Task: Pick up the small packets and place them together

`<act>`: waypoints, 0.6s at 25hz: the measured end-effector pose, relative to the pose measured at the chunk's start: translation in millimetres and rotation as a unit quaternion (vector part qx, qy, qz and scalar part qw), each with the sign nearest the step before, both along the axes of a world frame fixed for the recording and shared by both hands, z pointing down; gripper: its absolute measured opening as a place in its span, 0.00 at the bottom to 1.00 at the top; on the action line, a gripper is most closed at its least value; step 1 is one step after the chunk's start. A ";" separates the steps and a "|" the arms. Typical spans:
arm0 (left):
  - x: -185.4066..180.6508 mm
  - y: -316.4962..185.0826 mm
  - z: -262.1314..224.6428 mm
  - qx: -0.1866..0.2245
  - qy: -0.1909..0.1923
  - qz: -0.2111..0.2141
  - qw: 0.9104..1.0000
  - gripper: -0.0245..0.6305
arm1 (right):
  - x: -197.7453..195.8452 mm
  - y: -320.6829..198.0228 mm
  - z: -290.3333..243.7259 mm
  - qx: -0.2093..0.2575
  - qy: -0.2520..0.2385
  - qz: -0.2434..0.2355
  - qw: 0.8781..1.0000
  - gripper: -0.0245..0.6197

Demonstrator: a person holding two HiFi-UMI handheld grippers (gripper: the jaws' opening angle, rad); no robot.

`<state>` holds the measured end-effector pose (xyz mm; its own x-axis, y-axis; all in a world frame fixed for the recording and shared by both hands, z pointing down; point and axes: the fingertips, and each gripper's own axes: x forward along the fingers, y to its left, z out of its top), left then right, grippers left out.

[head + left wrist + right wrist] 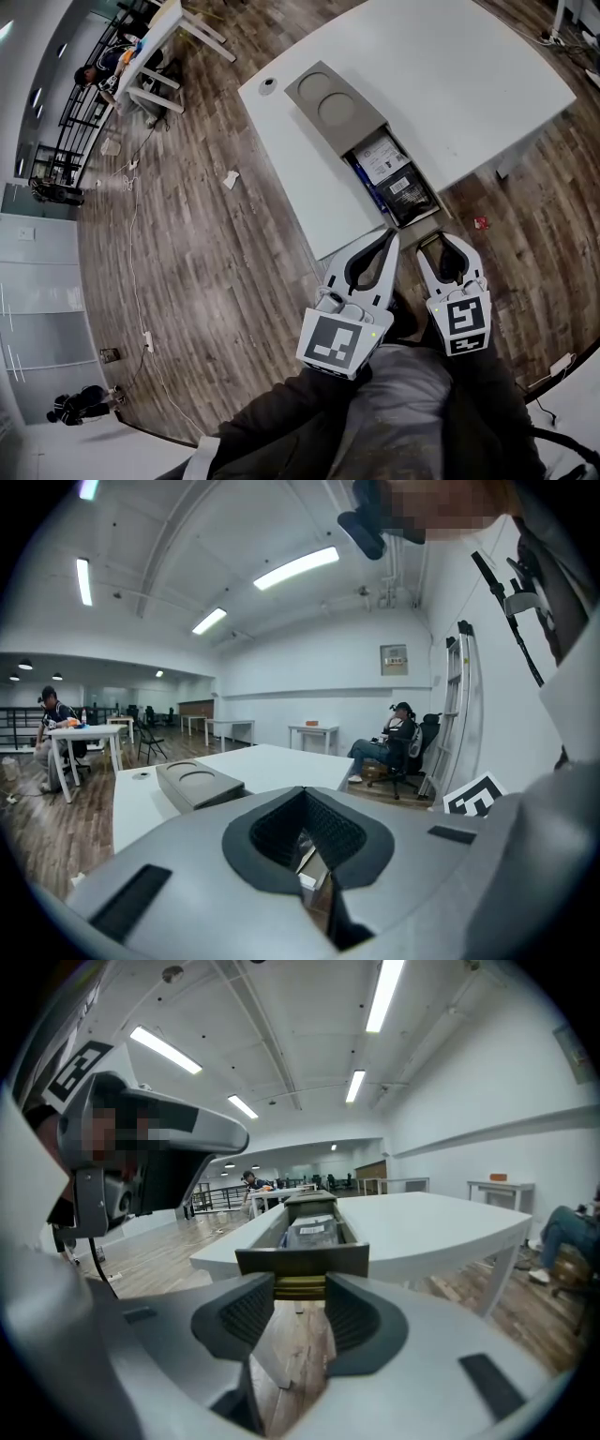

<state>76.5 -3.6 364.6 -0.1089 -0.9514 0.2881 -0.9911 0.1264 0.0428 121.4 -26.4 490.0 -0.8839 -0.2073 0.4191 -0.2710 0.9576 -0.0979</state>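
**Small packets.** A white packet (380, 157) and a black packet with a white label (405, 192) lie end to end in the open half of a long grey box (349, 146). The black one is nearer to me. A blue edge shows along their left side; I cannot tell what it belongs to. Neither of my tongs touches a packet.

**Grey box.** It lies aslant on the white table (469, 66), with its near end past the table's edge. The far half is covered by a lid with two round recesses (328, 101).

**My right gripper** (427, 242). The jaws stand part-way spread, level with the box's near end wall (302, 1260). A yellowish strip (300, 1286) under that wall fills the gap from pad to pad. No view shows whether the pads press on it.

**My left gripper** (387, 240). The jaws are pressed together at the tips with nothing between them. It is just beside the right gripper, short of the box.

**Surroundings.** Wood floor (206, 253), with a small red scrap (480, 222) near the table. A seated person (398, 738) is well away.
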 end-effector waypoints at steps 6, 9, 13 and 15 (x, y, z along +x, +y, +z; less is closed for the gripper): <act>-5.5 -0.5 -0.2 0.001 -0.003 -0.005 1.000 0.04 | -1.5 -0.2 4.8 0.001 0.000 -0.006 1.000 0.30; -3.5 -4.9 0.9 0.000 -0.001 -0.001 1.000 0.04 | -1.5 0.1 4.4 0.000 -0.001 -0.012 1.000 0.31; -0.3 -11.0 2.3 -0.002 0.004 0.005 1.000 0.04 | -1.9 0.2 2.5 -0.010 -0.004 -0.019 1.000 0.31; 0.7 -14.3 0.8 -0.003 0.007 0.007 1.000 0.04 | -2.0 -1.0 -4.8 -0.021 -0.017 -0.022 0.999 0.32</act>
